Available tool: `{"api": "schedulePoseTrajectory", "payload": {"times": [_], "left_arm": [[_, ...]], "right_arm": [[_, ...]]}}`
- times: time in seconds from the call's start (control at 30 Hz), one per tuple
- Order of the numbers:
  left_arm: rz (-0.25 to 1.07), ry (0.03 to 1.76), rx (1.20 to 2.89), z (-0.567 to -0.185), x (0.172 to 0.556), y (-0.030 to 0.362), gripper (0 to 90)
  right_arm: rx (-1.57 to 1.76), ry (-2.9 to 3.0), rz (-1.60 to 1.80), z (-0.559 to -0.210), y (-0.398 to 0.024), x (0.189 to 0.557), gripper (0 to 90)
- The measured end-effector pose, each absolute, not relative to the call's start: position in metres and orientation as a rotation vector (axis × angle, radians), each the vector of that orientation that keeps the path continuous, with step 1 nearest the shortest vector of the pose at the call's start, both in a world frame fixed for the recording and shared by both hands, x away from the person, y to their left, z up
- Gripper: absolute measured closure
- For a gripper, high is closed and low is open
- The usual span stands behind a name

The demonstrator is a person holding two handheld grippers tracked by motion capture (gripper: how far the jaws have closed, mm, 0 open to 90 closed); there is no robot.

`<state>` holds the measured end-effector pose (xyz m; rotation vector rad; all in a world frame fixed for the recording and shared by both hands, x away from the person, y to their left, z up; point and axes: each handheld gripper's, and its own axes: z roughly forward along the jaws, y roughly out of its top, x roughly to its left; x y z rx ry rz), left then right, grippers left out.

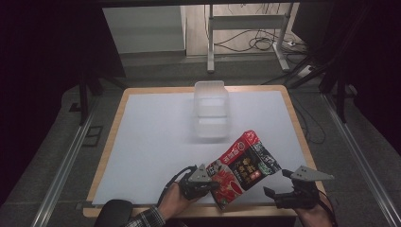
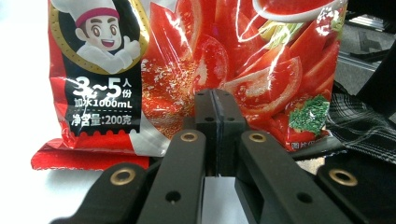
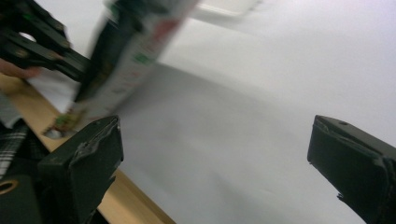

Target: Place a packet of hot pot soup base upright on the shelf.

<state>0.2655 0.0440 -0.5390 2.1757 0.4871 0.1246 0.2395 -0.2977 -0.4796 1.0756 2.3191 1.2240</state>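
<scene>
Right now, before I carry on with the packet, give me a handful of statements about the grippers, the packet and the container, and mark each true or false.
1. The left gripper is clamped on the sauce packet. True.
2. The right gripper is also holding the packet. False: its jaws stand wide open with nothing between them, off to the side of the packet.
3. The packet lies inside the clear plastic container. False: it is at the near edge of the table, apart from the container.
4. The container is farther from the person than the packet. True.
5. The packet shows tomato slices and a cartoon chef. True.
</scene>
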Motion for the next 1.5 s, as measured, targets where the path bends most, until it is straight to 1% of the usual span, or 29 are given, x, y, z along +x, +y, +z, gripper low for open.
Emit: {"api": "schedulePoseTrajectory", "payload": {"times": [0.27,0.37,0.47,0.7,0.77,0.87,0.93,0.97,1.07,1.17,1.2,1.23,1.27,1.37,1.4,1.43,1.47,1.5], "left_arm": [[0.115,0.495,2.17,-0.539,0.266,0.044,90.0],[0.113,0.479,2.186,-0.539,0.268,0.046,90.0],[0.101,0.502,2.158,-0.54,0.267,0.045,90.0],[0.117,0.479,2.186,-0.539,0.268,0.046,90.0],[0.113,0.499,2.167,-0.539,0.266,0.044,90.0],[0.125,0.48,2.194,-0.538,0.266,0.044,90.0],[0.119,0.478,2.196,-0.538,0.267,0.044,90.0],[0.119,0.478,2.197,-0.538,0.267,0.044,90.0],[0.119,0.474,2.2,-0.538,0.267,0.044,90.0],[0.118,0.476,2.206,-0.537,0.267,0.044,89.9],[0.107,0.499,2.184,-0.538,0.266,0.043,89.9],[0.107,0.499,2.184,-0.538,0.266,0.043,89.9],[0.107,0.499,2.189,-0.537,0.266,0.043,89.8],[0.115,0.501,2.189,-0.535,0.265,0.045,87.6],[0.118,0.498,2.181,-0.533,0.264,0.046,87.6],[0.115,0.494,2.166,-0.532,0.264,0.047,85.2],[0.116,0.484,2.16,-0.53,0.263,0.049,85.2],[0.122,0.475,2.146,-0.526,0.262,0.051,82.3]], "right_arm": [[1.037,2.333,1.308,-0.47,-0.282,0.244,3.9],[1.035,2.346,1.317,-0.465,-0.271,0.25,3.9],[1.016,2.352,1.314,-0.462,-0.262,0.255,3.9],[1.038,2.39,1.349,-0.458,-0.242,0.269,3.9],[1.067,2.4,1.371,-0.458,-0.238,0.272,5.5],[1.063,2.42,1.353,-0.457,-0.231,0.273,6.2],[1.089,2.405,1.346,-0.455,-0.226,0.274,13.1],[1.096,2.401,1.347,-0.455,-0.224,0.275,17.9],[1.129,2.363,1.347,-0.454,-0.22,0.276,39.7],[1.144,2.311,1.338,-0.453,-0.218,0.277,52.8],[1.166,2.299,1.331,-0.453,-0.217,0.278,55.8],[1.166,2.299,1.331,-0.453,-0.217,0.278,55.8],[1.191,2.286,1.356,-0.453,-0.219,0.281,63.1],[1.238,2.272,1.485,-0.454,-0.223,0.285,70.3],[1.238,2.272,1.485,-0.454,-0.223,0.285,70.3],[1.258,2.266,1.552,-0.453,-0.225,0.285,73.5],[1.258,2.266,1.552,-0.453,-0.225,0.285,73.5],[1.282,2.259,1.601,-0.451,-0.226,0.285,74.6]]}}
